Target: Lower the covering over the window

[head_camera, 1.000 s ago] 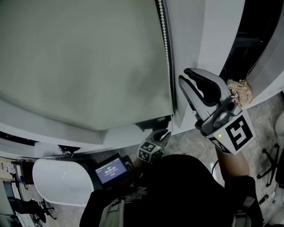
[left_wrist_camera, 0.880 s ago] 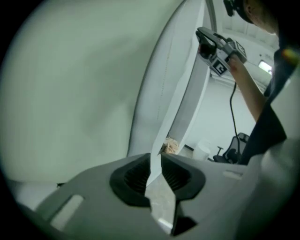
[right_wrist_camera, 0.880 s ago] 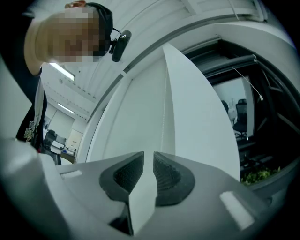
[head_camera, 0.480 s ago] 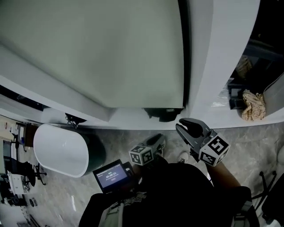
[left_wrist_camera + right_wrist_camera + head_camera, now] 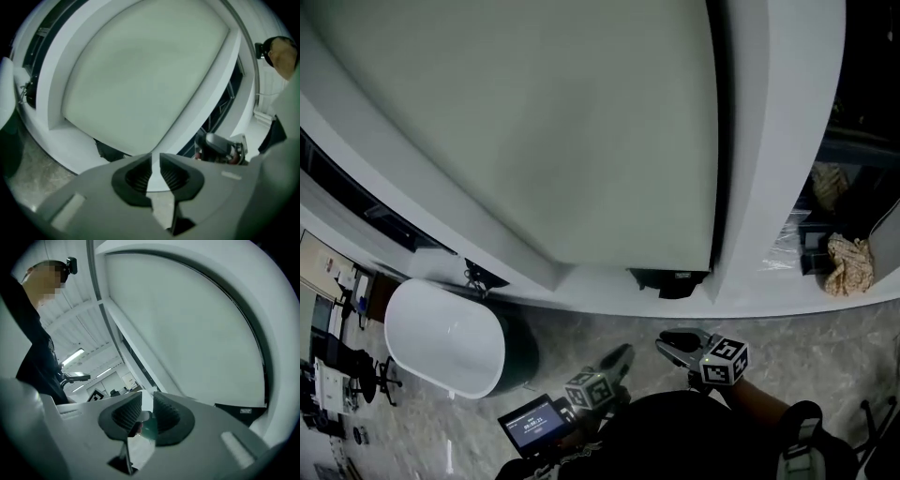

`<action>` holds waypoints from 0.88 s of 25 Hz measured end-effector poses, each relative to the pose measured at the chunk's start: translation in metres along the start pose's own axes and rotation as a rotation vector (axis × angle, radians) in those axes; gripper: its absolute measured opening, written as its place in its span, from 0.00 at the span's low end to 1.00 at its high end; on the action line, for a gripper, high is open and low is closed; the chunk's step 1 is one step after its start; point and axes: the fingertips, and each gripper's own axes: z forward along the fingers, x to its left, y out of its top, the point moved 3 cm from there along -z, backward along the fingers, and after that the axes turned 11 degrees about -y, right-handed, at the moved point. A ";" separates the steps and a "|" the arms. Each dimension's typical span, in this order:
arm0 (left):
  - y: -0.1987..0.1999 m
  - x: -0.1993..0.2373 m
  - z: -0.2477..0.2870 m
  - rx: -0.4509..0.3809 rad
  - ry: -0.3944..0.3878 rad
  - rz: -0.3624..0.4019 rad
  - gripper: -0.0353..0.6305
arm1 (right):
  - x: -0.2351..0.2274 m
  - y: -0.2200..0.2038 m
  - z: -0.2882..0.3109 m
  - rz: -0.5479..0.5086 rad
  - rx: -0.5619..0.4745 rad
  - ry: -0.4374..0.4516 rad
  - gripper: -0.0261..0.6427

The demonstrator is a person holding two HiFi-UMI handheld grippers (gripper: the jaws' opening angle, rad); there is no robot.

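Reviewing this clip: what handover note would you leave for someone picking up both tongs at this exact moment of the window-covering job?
Left tongs: jaws closing, nothing between them, held low by the person's body.
Right tongs: jaws slightly apart, empty, also low.
Blind: drawn down over the window, with its bottom edge close to the sill.
Done: the lowering looks complete.
Left: probably nothing. At most, check whether the bottom edge should sit closer to the sill.

right gripper (image 5: pixel 667 340) dropped; left gripper (image 5: pixel 622 353) closing, empty
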 end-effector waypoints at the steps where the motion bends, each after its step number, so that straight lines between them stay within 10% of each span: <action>1: -0.001 0.001 -0.004 0.003 -0.015 0.009 0.13 | 0.007 -0.002 0.003 -0.002 -0.002 0.009 0.16; 22: -0.054 -0.001 -0.210 0.057 -0.281 0.050 0.12 | 0.212 -0.119 0.035 0.019 -0.086 -0.190 0.14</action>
